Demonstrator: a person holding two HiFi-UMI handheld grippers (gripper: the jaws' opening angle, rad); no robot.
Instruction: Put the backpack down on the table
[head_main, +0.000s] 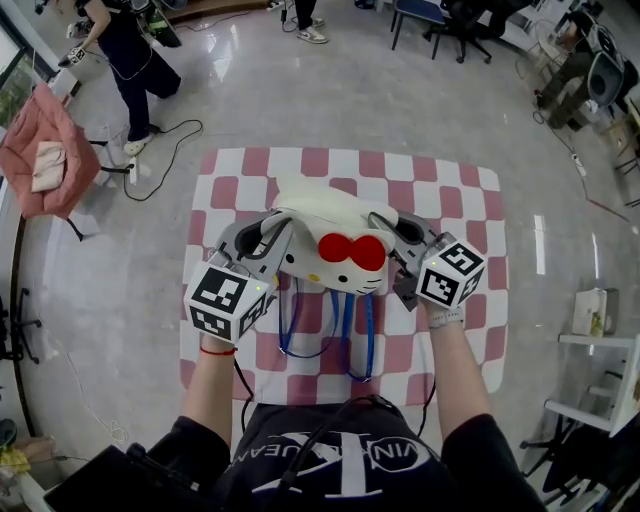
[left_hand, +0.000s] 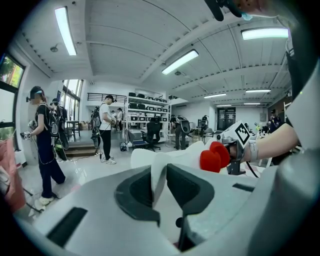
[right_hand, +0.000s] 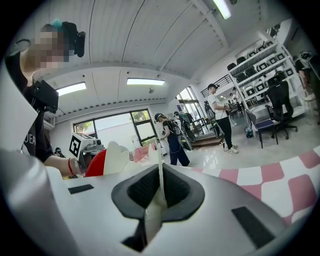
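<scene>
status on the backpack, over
Left gripper shut on backpack, right gripper shut on it too. Backpack over checkered table, blue straps loose. Nothing seen in the way.

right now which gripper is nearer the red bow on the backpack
Right. The right gripper clamps the backpack just beside the red bow; the left gripper grips its opposite side.

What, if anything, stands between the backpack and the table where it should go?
Nothing visible does. The left gripper and right gripper are shut on the backpack above the checkered table; only its own blue straps dangle beneath. The patch directly under it is hidden.
</scene>
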